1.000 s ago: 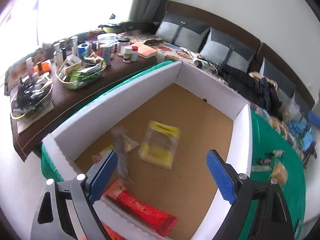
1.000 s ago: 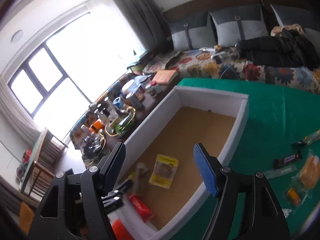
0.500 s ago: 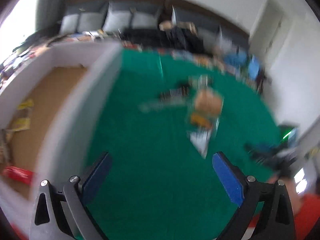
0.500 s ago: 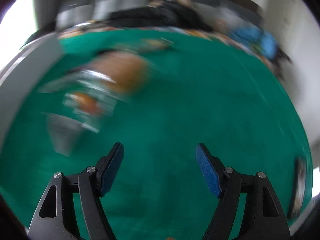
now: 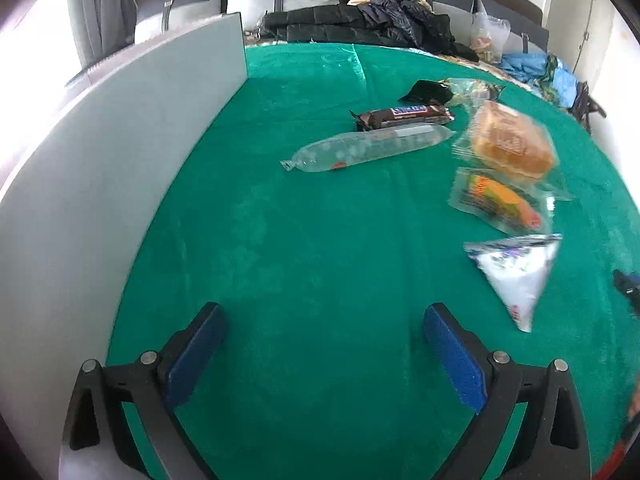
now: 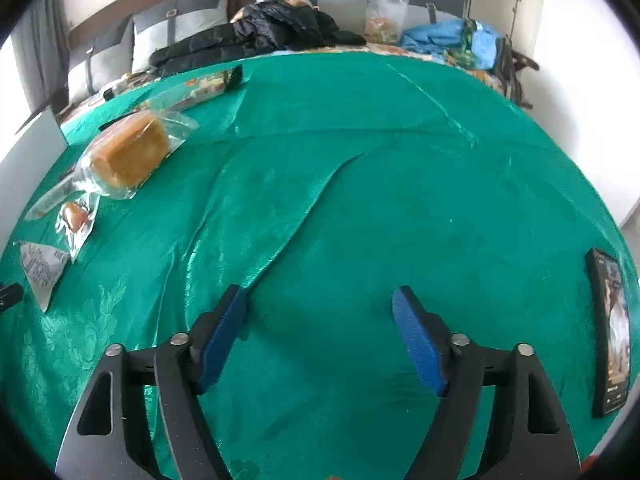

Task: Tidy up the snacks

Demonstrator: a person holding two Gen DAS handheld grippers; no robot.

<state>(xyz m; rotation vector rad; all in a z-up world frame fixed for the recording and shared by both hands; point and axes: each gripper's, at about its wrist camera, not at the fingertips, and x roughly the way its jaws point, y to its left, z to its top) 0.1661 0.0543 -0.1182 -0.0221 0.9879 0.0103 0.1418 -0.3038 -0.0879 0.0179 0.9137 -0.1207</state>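
Left gripper [image 5: 322, 344] wide, nothing between its jaws; right gripper [image 6: 320, 334] just been opening, also bare, both over green cloth [image 5: 320, 240]. Snacks beyond: white packet [image 5: 516, 272], bread [image 5: 510, 140], chocolate bar [image 5: 404, 115]. White box wall [image 5: 100, 168] left.

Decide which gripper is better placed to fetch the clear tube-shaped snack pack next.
Probably left. The left gripper is open, with the clear pack ahead. The right gripper faces bare green cloth.
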